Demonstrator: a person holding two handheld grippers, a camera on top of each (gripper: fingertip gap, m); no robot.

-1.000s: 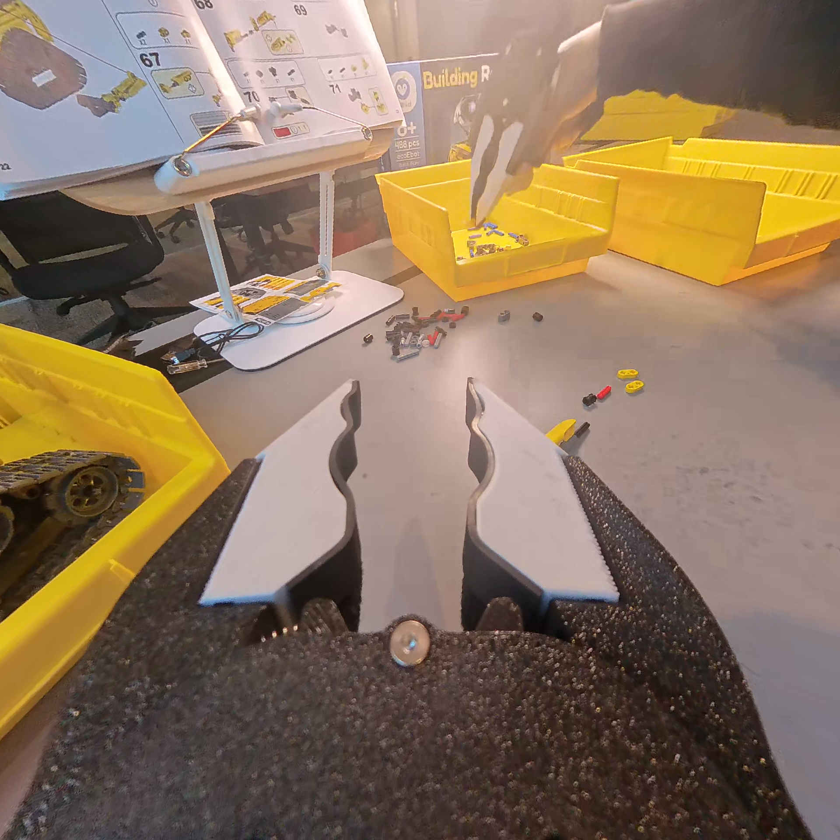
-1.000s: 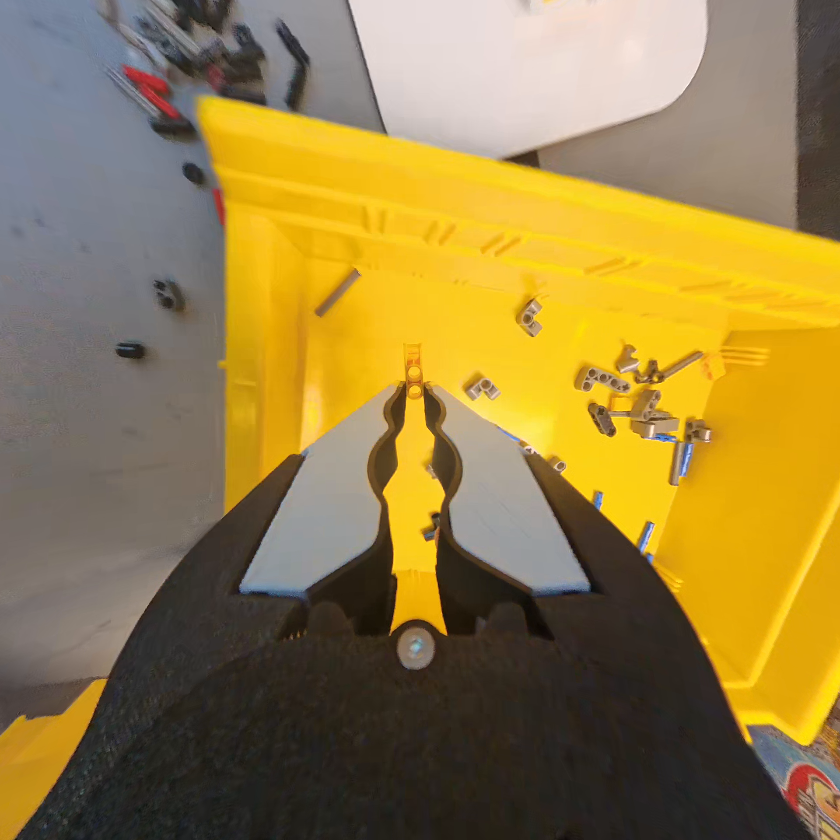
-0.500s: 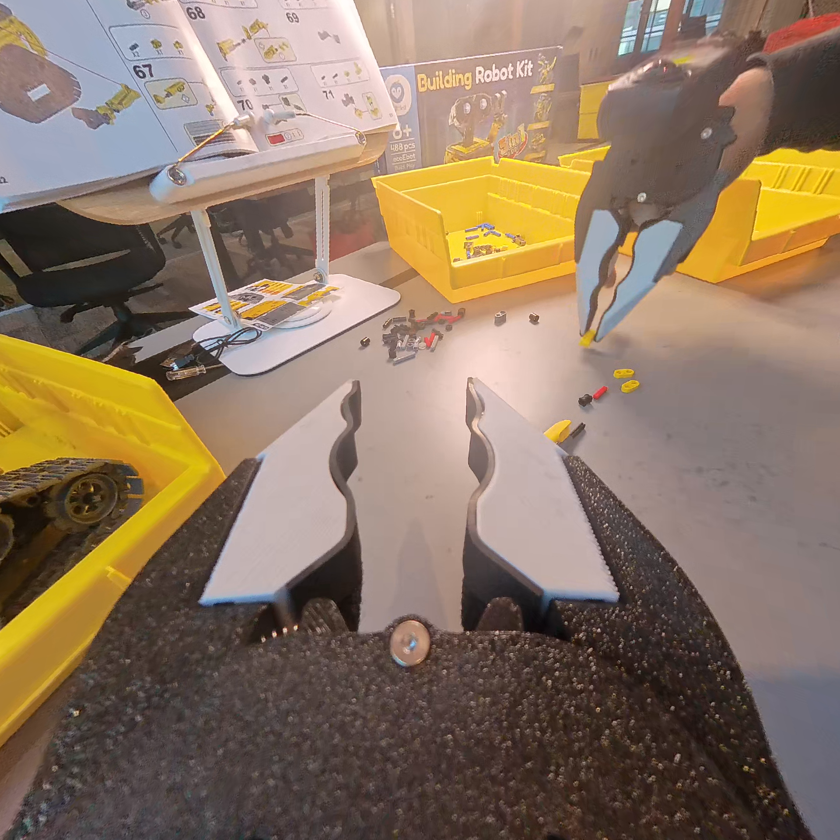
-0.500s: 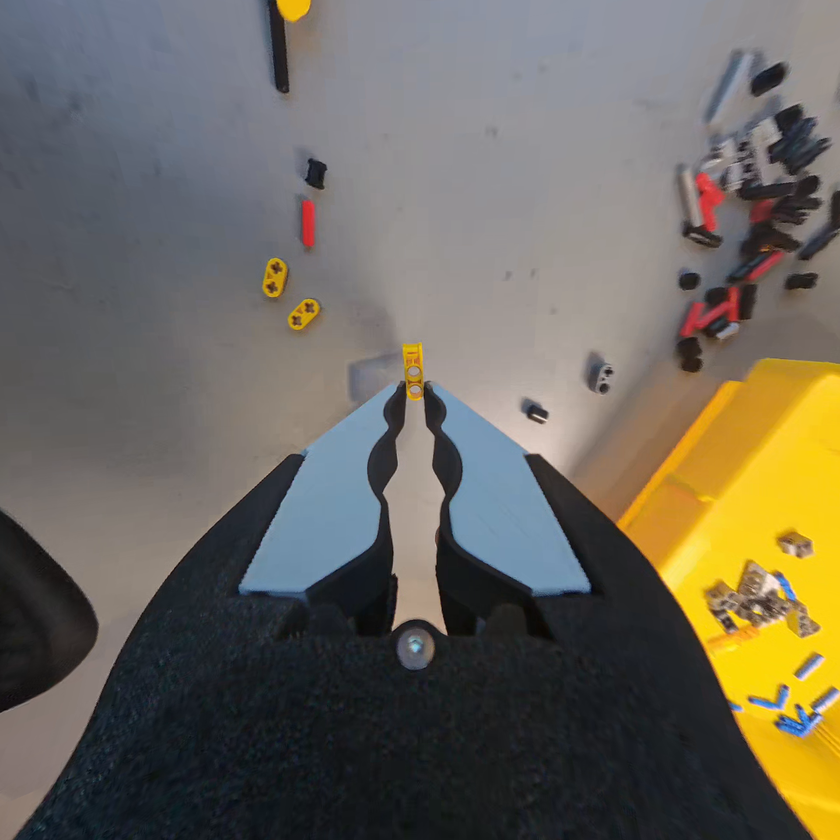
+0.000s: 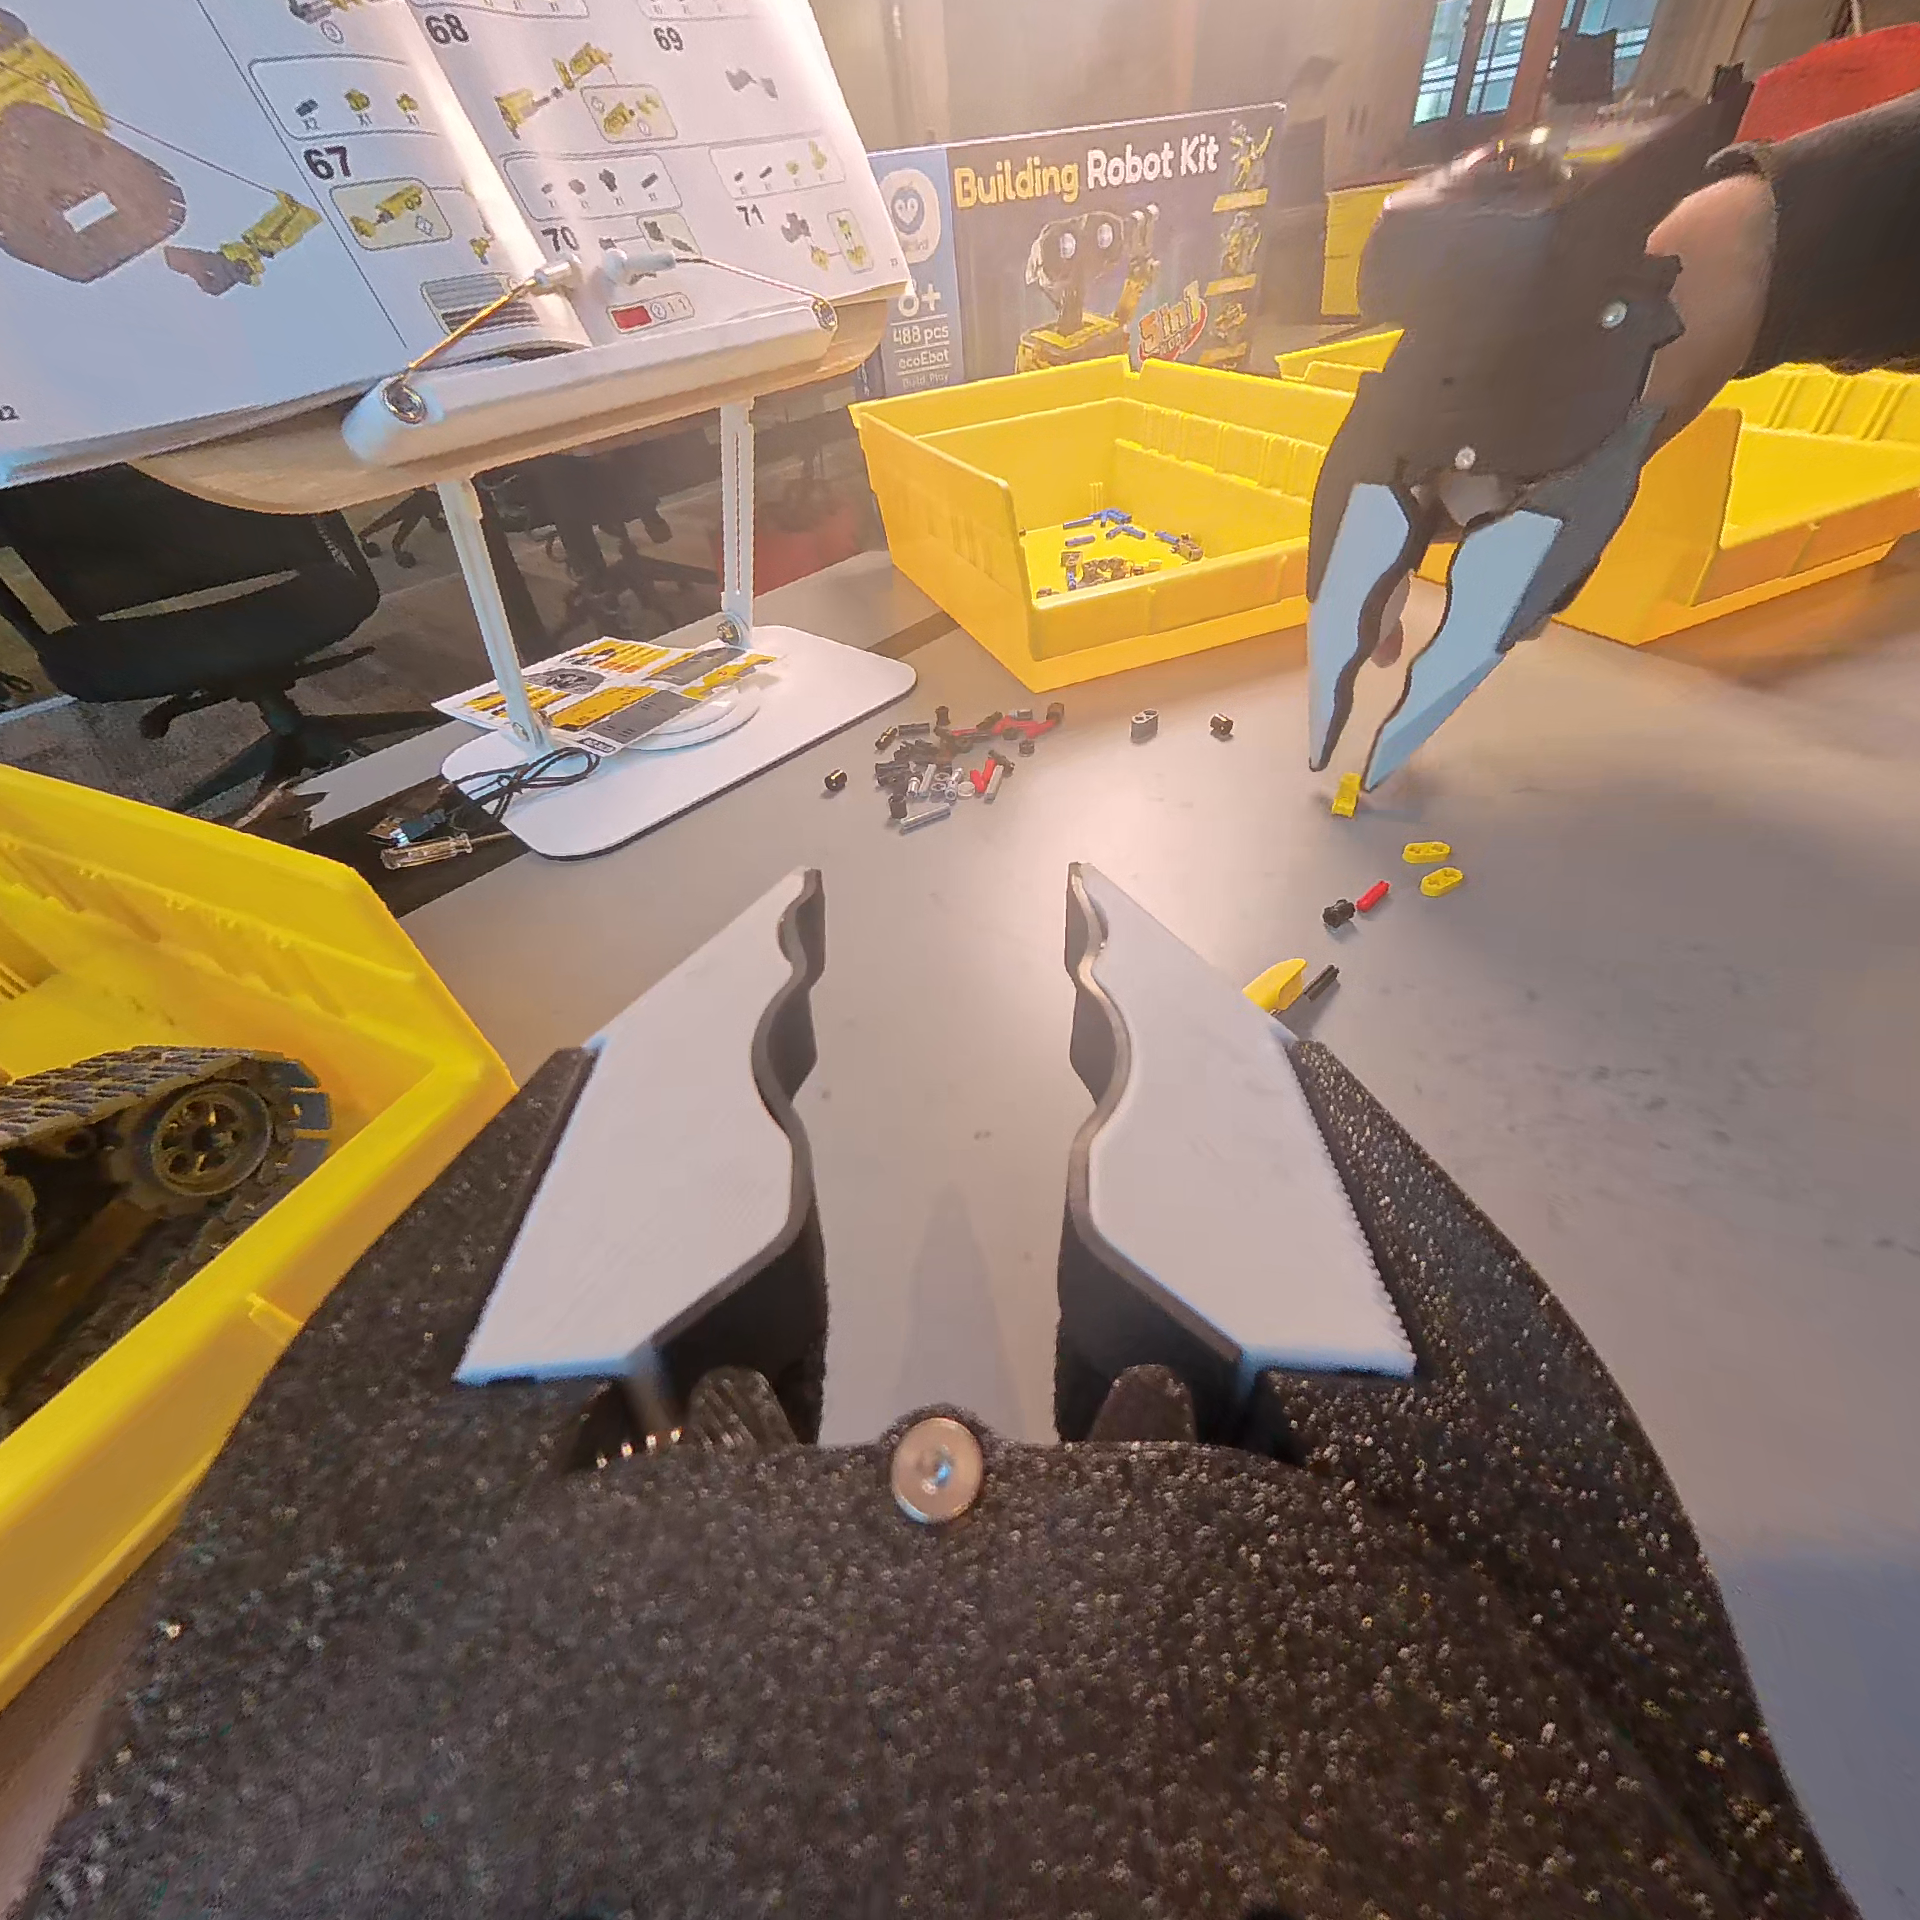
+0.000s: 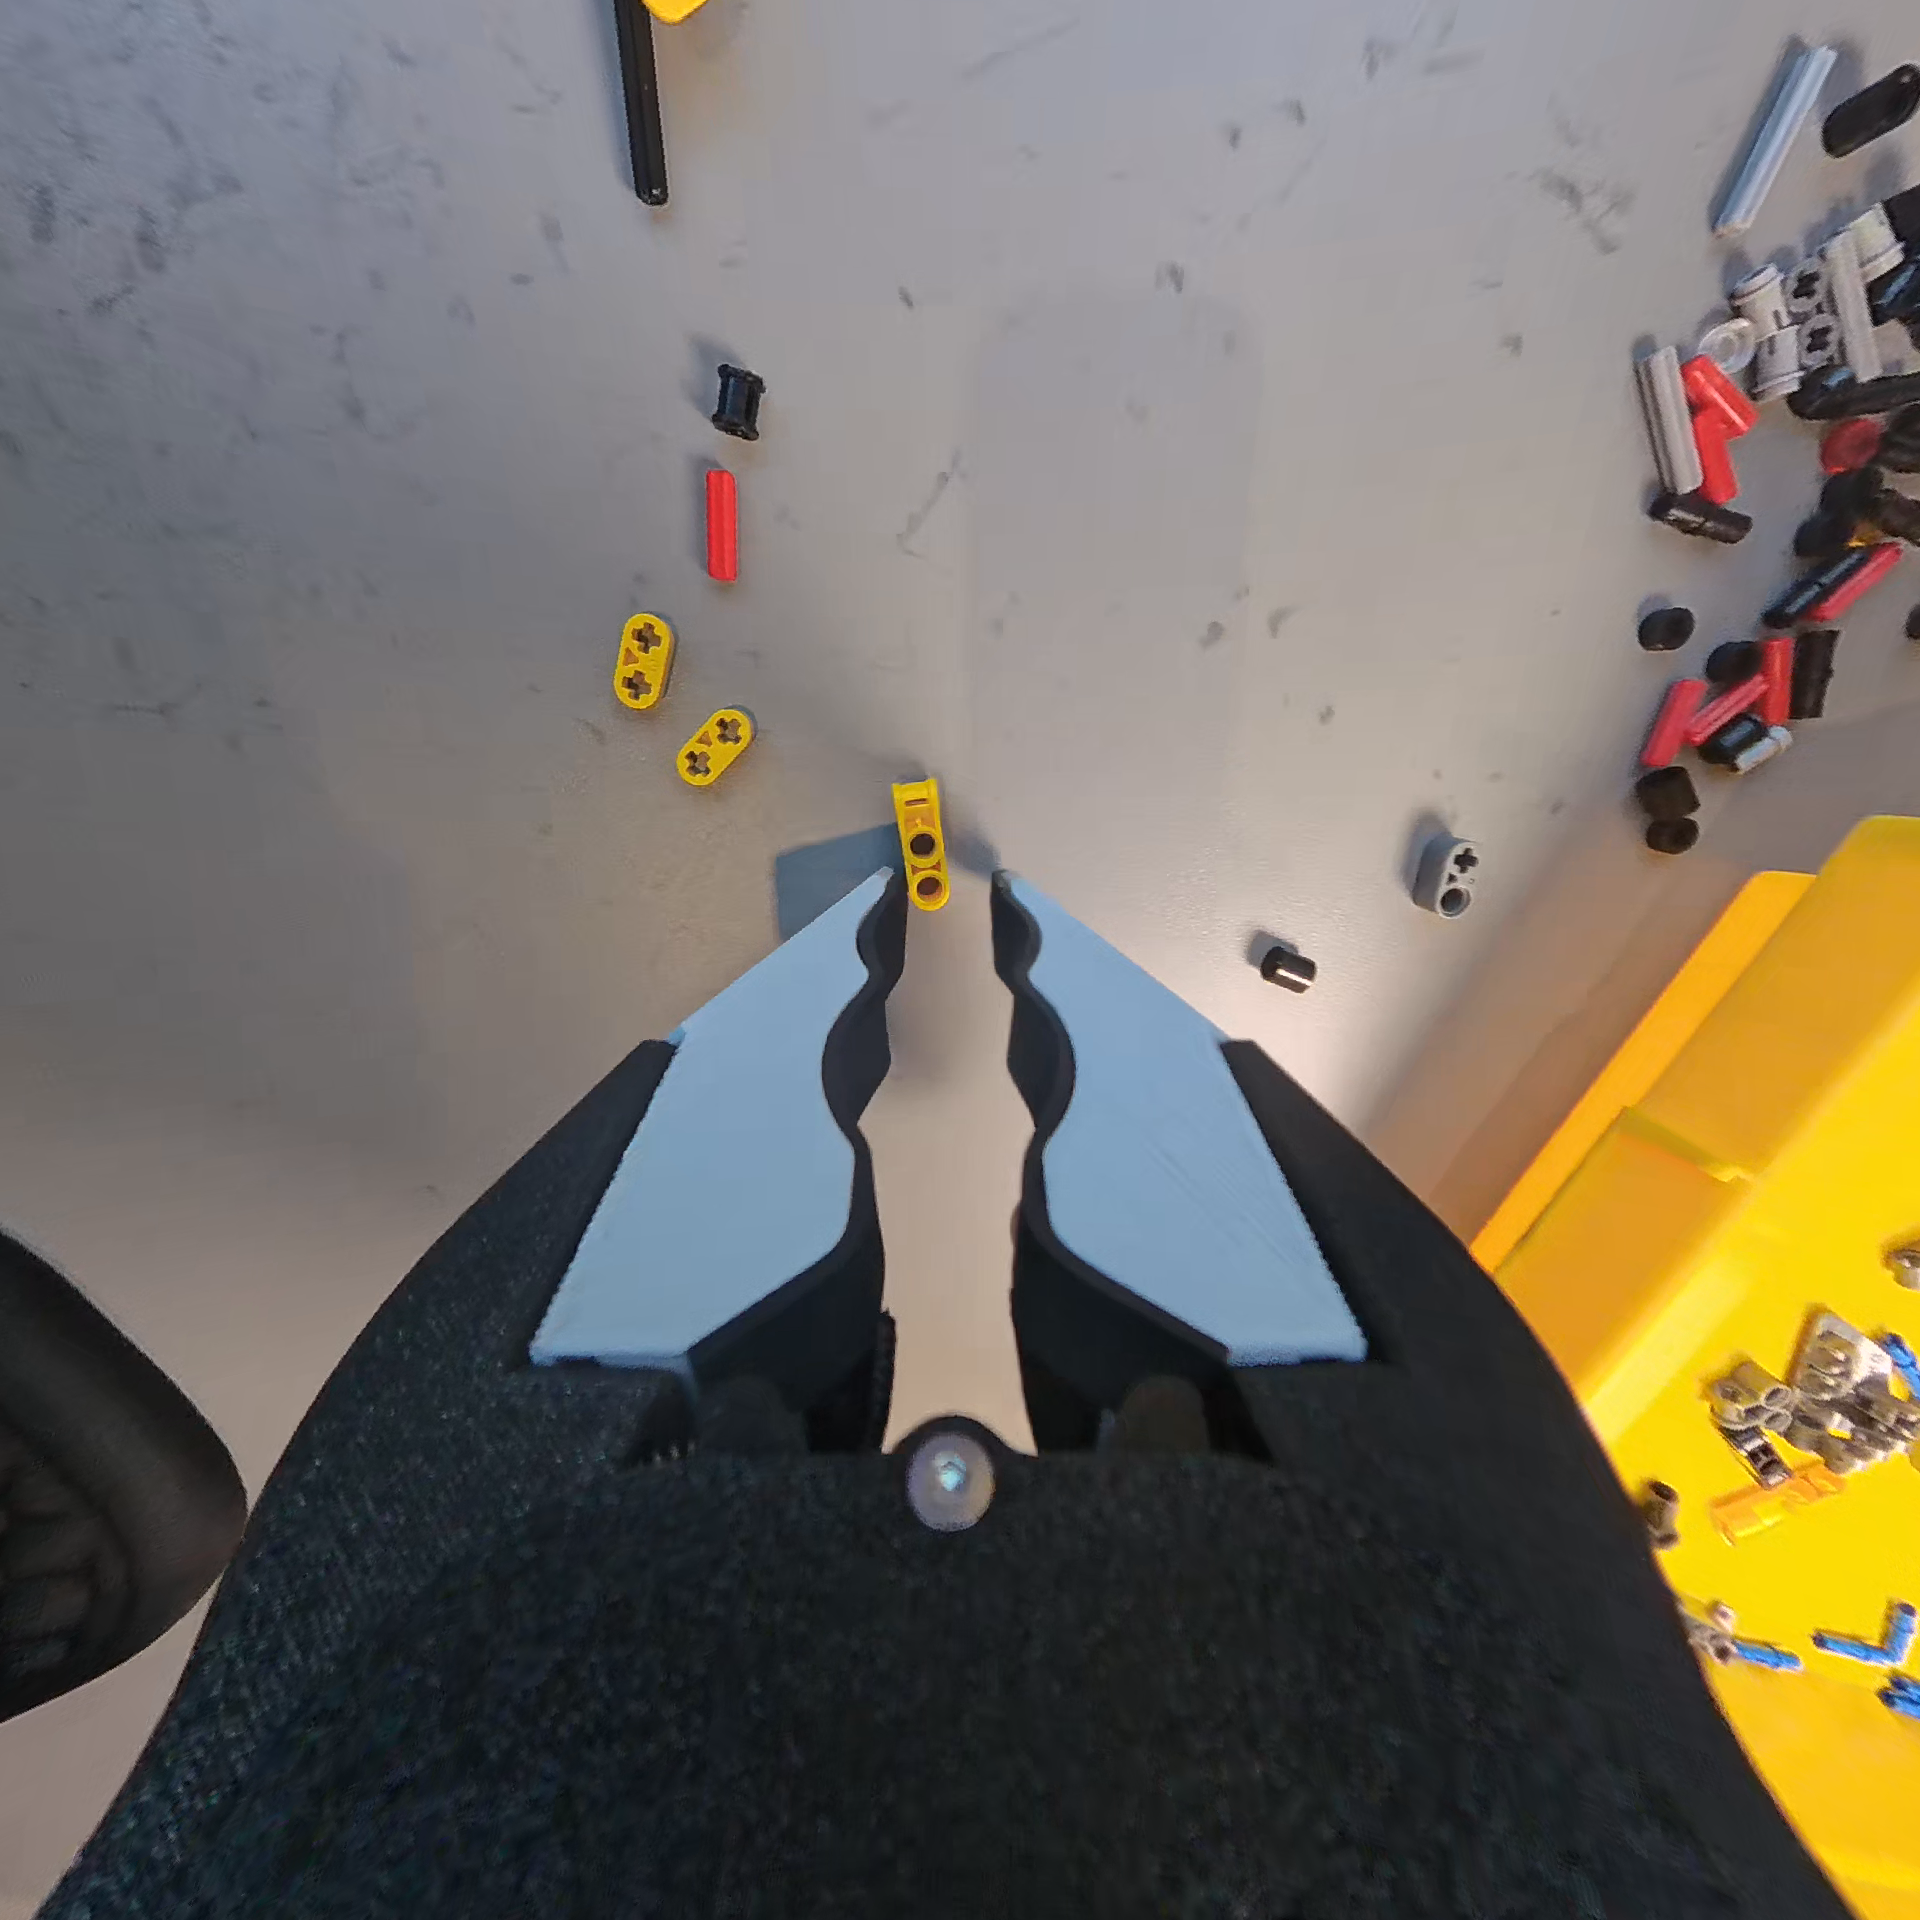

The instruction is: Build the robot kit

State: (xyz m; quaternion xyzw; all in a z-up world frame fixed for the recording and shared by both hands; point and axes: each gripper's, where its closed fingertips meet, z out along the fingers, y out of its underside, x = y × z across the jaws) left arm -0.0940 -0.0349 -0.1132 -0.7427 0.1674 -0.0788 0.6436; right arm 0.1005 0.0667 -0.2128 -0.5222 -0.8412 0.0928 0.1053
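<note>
Right hand-held gripper [image 6: 942,878] tipped down at the bench [image 6: 1091,416], fingers apart, not clamped on anything. Small yellow connector [image 6: 921,847] just off the tips, nearer the left finger, flat on the bench by the look of it. Long axis straight ahead along the fingers: holed end toward the tips, other end pointing away. Two yellow links [image 6: 644,660] and a red pin [image 6: 721,525] close on its left, bin [image 6: 1714,1195] off right. Left hand-held gripper [image 5: 940,881] wide apart too, empty, low over bare bench, with a tracked model [image 5: 156,1132] off to its left.
</note>
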